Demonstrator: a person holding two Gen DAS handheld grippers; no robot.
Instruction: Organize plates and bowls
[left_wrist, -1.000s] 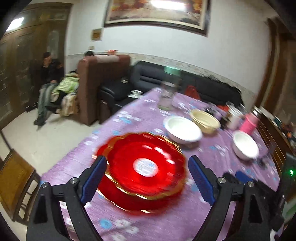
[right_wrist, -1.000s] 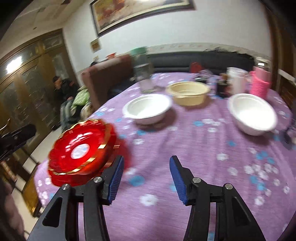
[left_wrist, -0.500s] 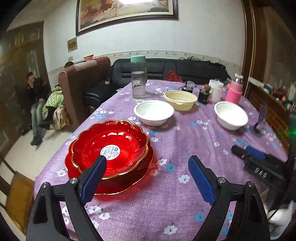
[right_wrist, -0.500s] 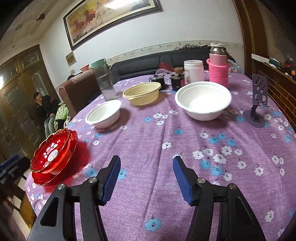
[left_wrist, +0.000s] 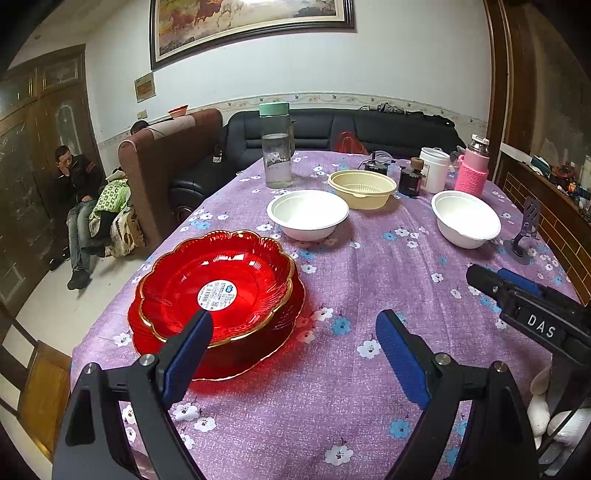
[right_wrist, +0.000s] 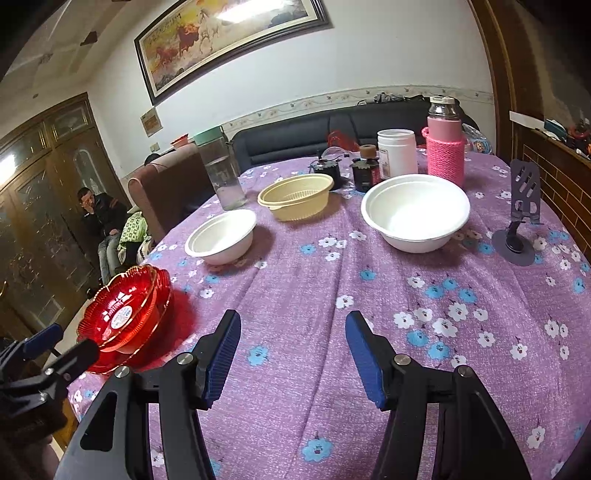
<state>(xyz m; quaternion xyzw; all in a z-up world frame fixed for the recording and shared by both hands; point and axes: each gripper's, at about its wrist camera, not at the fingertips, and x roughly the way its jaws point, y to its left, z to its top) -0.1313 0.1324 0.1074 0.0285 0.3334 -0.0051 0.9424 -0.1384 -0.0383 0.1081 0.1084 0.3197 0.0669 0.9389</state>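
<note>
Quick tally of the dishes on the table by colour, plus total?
Red plates: 2, stacked
White bowls: 2, apart
Cream strainer bowl: 1
Total: 5
Both grippers, left gripper and right gripper, are open and hold nothing.

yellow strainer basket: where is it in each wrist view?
Left wrist: yellow strainer basket upper centre-right, just behind the nearer white bowl.
Right wrist: basket upper centre-left, between the two white bowls, farther back.
Shared landmark: green-lidded water bottle, left of the basket in both.
</note>
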